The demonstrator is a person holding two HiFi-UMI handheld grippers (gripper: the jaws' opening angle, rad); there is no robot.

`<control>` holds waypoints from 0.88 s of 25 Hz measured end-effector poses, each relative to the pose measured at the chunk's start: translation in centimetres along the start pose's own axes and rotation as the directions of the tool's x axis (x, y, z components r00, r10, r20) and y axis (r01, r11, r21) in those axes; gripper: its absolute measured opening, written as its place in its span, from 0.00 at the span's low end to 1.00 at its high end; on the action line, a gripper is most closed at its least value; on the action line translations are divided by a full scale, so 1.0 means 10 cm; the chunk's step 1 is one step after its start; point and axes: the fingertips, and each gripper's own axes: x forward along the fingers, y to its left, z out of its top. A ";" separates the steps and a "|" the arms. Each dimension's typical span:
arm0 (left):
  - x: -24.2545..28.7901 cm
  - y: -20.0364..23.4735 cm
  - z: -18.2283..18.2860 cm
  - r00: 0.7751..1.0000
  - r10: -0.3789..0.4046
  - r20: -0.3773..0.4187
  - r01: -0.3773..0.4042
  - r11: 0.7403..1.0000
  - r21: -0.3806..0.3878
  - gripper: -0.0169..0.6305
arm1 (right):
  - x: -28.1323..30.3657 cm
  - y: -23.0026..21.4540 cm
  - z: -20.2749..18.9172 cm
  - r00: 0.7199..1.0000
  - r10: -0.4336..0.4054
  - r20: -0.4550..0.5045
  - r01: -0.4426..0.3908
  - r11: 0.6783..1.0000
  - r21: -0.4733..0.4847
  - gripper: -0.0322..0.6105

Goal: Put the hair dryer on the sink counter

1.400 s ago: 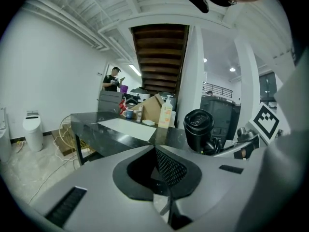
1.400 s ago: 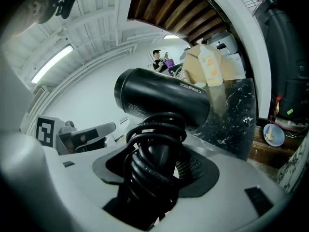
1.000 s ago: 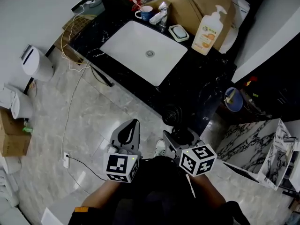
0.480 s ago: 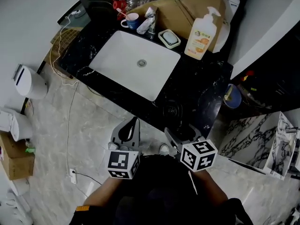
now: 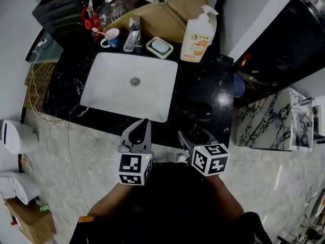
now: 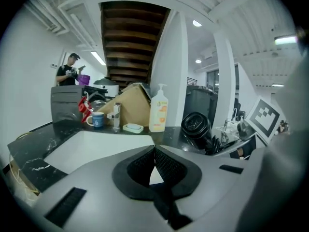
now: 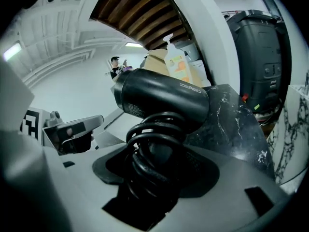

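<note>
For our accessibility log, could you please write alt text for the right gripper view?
The right gripper is shut on a black hair dryer by its cord-wrapped handle, at a black marble counter, with a soap bottle behind.

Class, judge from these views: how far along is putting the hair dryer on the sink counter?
Done: the hair dryer is picked up, handle clamped in the right gripper. In hand: it hangs over the black counter right of the sink. Left: set it down, release. The left gripper is shut, empty.
</note>
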 end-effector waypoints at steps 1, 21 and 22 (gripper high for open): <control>0.04 0.02 -0.01 1.000 -0.021 -0.010 0.021 1.000 0.009 0.04 | 0.02 -0.01 0.00 1.000 -0.027 0.000 0.027 1.000 0.014 0.49; 0.28 0.25 -0.34 0.973 -0.189 -0.135 0.197 0.979 0.050 0.04 | 0.37 -0.01 -0.36 0.954 -0.271 -0.128 0.280 0.959 0.055 0.49; 0.27 0.25 -0.35 0.972 -0.190 -0.135 0.198 0.979 0.049 0.04 | 0.38 -0.01 -0.36 0.953 -0.275 -0.130 0.283 0.958 0.052 0.49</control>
